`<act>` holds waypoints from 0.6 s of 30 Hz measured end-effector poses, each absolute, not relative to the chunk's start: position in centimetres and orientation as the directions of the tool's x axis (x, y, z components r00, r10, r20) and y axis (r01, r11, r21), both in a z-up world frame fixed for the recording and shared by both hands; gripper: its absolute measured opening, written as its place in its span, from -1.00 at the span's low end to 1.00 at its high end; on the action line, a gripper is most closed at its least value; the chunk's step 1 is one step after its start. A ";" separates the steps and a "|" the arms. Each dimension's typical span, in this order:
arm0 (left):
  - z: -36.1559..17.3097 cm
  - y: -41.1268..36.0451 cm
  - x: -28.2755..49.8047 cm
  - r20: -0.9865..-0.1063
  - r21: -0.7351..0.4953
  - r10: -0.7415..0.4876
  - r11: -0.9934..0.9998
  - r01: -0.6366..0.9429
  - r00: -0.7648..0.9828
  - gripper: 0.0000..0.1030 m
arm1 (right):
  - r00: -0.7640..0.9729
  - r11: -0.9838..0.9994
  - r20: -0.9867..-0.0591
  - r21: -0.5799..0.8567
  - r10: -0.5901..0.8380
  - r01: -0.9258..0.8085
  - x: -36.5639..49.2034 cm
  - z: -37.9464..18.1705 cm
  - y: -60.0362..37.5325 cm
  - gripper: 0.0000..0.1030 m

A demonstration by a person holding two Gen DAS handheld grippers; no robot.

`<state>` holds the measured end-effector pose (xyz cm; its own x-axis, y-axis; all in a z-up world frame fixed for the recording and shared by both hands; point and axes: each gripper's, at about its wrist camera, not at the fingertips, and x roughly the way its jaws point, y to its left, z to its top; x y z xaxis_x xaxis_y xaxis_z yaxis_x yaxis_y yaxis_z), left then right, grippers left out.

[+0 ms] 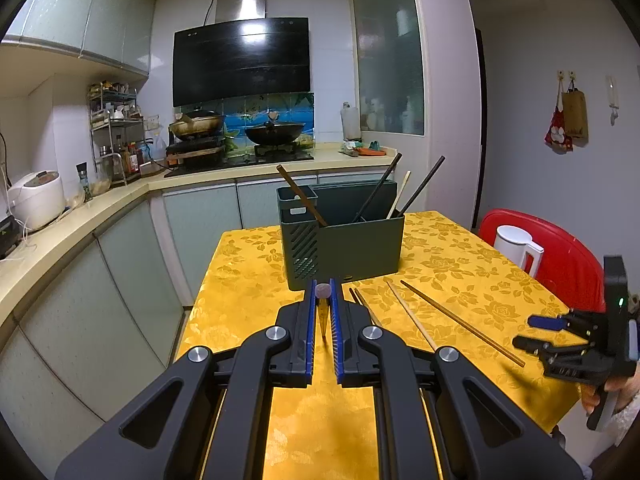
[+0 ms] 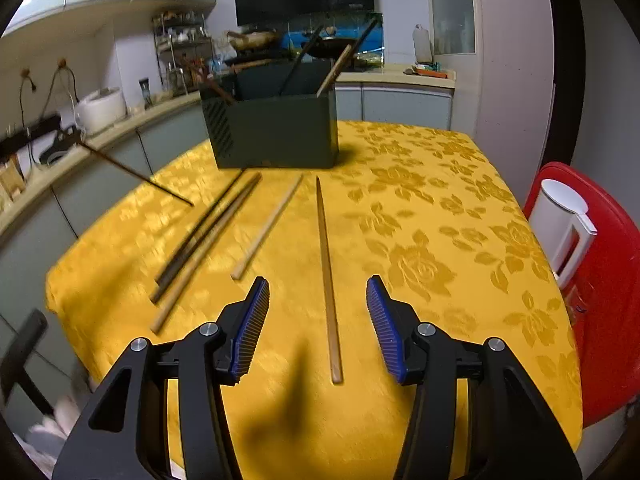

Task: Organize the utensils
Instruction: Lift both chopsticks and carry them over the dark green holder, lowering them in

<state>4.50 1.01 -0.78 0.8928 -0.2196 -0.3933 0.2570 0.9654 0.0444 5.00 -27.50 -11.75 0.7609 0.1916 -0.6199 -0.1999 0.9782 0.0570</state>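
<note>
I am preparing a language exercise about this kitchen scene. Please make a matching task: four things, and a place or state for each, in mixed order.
1 left gripper
2 right gripper
3 green holder
4 white kettle

a on the red seat
b open, holding nothing
c shut on a dark chopstick
d stands on the yellow cloth

Pairs: 1-c, 2-b, 3-d, 4-a.

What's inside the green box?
Four chopsticks stick up out of the green box: one brown, two black, one pale. Its walls hide their bottom ends and anything lying lower.
</note>
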 end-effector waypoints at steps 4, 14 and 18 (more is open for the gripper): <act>-0.9 1.4 4.4 -0.396 0.038 -0.222 0.966 0.257 0.891 -0.87 | 0.732 0.977 -0.655 0.045 0.185 -0.206 4.7 -13.5 -27.5 -0.31; -0.9 1.4 4.4 -0.395 0.036 -0.221 0.966 0.256 0.892 -0.87 | 0.714 0.979 -0.675 0.072 0.187 -0.189 5.1 -15.3 -28.1 -0.58; -1.0 1.4 4.4 -0.401 0.034 -0.221 0.966 0.255 0.889 -0.87 | 0.724 0.983 -0.669 0.056 0.169 -0.177 4.9 -15.4 -28.1 -0.70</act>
<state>4.37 1.44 -1.03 0.8892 -0.2209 -0.4006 0.2555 0.9662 0.0343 4.91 -28.06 -15.36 0.7237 0.1687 -0.6692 -0.1773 0.9826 0.0559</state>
